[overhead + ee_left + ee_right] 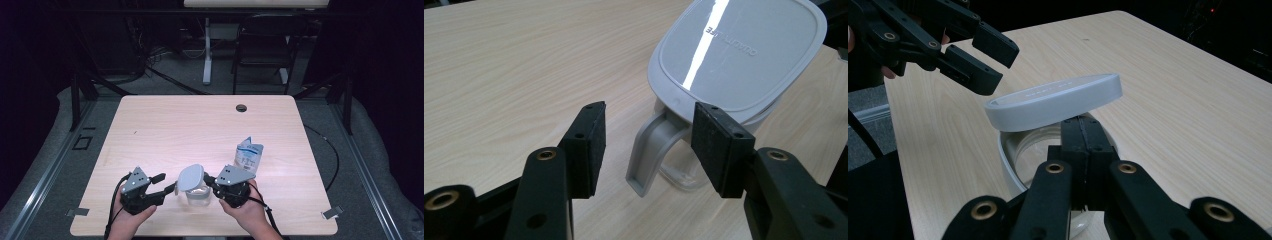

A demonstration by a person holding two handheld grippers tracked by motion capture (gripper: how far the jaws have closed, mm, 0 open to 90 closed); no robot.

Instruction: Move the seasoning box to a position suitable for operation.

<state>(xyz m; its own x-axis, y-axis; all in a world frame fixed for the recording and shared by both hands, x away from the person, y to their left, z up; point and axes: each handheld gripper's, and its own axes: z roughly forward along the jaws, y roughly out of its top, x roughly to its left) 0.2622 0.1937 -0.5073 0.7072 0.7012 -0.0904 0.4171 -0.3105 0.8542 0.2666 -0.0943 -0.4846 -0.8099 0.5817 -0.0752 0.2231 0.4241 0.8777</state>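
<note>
A pale wood-grain table is seen under the claws, with a dark cable hole near its far edge. At the near edge, a clear jug with a grey handle stands between the two claws; its grey rounded lid is tilted up off the rim. The left claw is released — its pads stand apart on either side of the handle, not pressing it. The right claw is clenched, jaws together just under the raised lid. "QUALITY LIFE" is read on the lid, reversed. Farther right, a blue-and-white pouch stands upright; its print cannot be read. Beyond the table, grey floor, a chair and another table's leg are seen in a dark room.
</note>
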